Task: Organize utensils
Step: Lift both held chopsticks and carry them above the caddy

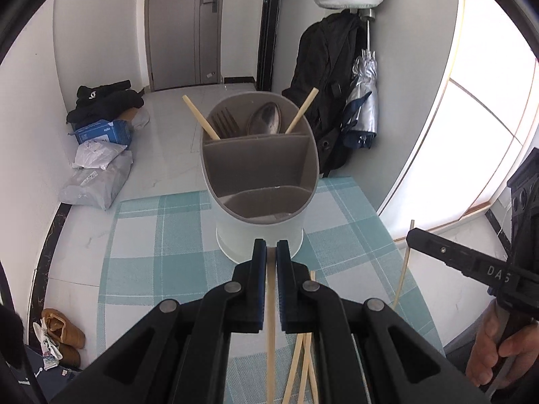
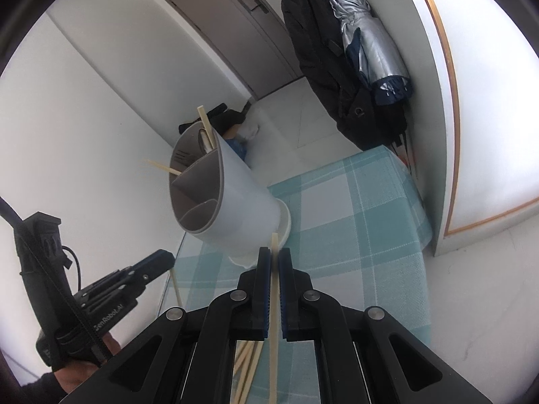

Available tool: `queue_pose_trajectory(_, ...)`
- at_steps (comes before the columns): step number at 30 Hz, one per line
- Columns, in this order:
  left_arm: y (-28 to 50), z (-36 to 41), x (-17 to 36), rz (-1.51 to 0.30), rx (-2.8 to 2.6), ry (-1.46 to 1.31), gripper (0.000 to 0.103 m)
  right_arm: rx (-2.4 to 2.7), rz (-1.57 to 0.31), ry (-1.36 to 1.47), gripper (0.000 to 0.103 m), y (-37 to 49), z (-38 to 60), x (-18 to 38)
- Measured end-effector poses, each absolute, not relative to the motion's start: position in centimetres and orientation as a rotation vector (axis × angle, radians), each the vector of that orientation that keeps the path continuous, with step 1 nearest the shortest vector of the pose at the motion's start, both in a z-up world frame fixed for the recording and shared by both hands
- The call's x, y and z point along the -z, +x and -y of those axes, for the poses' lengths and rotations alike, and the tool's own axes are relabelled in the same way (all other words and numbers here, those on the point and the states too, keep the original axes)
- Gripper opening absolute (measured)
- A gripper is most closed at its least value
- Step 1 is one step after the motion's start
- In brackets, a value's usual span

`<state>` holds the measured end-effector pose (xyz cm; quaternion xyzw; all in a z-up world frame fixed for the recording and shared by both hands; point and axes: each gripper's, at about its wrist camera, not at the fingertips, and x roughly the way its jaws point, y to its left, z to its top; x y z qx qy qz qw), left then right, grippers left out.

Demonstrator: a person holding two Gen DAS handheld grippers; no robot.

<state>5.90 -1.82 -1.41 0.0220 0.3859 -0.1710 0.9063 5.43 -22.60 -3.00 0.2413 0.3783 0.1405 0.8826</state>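
Your left wrist view looks forward and down along its tool, close to the utensil holder on the desk. Your right wrist view sees the same holder from its right, tilted, equally near.

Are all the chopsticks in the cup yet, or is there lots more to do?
Partly done. The utensil holder already has two chopsticks, a fork and a spoon in its back section. The left gripper and right gripper each hold one chopstick now. A few loose chopsticks lie on the checked cloth, waiting their turn.
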Motion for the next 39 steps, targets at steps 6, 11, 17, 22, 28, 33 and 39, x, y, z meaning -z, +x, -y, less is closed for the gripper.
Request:
queue_pose_trajectory(6,5.6,1.6,1.4,-0.772,0.339,-0.007,0.003,-0.303,-0.75,0.469,0.004,4.2,21.2,1.8)
queue_pose_trajectory(11,4.9,0.6,1.0,-0.761,0.305,-0.024,0.003,-0.313,-0.728,0.433,0.004,3.3,19.8,1.3)
queue_pose_trajectory(17,4.5,-0.2,0.8,-0.762,0.281,-0.05,0.003,-0.322,-0.671,0.387,0.004,2.3,18.6,0.4)
queue_pose_trajectory(22,4.2,-0.3,0.6,-0.745,0.293,-0.025,0.003,-0.318,-0.661,0.366,0.004,1.8,18.3,0.4)
queue_pose_trajectory(28,4.3,-0.3,0.2,-0.743,0.285,-0.006,0.003,-0.32,-0.627,0.318,0.004,1.3,17.8,-0.3)
queue_pose_trajectory(33,4.6,-0.3,-0.6,-0.734,0.304,-0.036,0.003,-0.324,-0.614,0.298,0.004,1.4,17.6,-0.7)
queue_pose_trajectory(39,5.1,0.1,-1.9,-0.726,0.321,-0.048,0.003,-0.321,-0.608,0.296,0.004,1.5,17.6,-1.2)
